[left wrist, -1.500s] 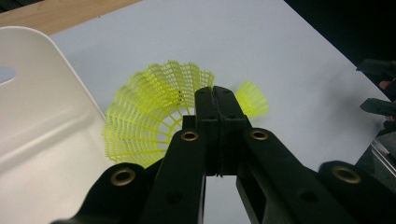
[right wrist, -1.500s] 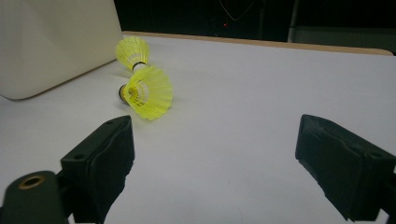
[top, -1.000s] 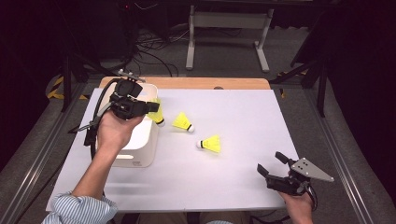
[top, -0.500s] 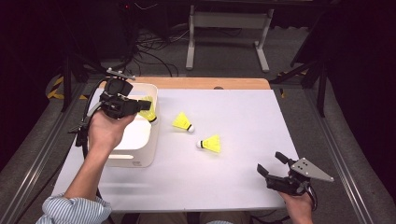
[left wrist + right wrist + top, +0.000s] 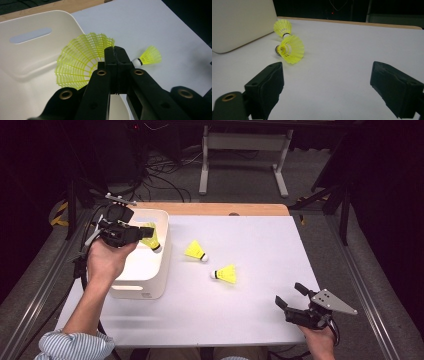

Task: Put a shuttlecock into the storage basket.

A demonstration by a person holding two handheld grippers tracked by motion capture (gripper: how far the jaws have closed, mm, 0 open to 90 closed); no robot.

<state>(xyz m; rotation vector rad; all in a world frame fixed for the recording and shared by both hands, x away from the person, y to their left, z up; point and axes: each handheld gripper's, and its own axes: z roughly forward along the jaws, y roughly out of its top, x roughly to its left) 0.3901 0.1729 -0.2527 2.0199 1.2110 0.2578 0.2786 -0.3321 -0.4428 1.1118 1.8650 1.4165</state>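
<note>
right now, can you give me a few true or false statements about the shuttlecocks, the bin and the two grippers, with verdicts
1. The left gripper is shut on a yellow shuttlecock by its skirt. True.
2. The held shuttlecock hangs over the white bin. True.
3. Three shuttlecocks lie loose on the table. False: two lie there, the near shuttlecock and the far shuttlecock.
4. The right gripper holds a shuttlecock. False: its jaws stand open with nothing between them.
5. The two loose shuttlecocks lie inside the bin. False: both lie on the table beside it.
</note>
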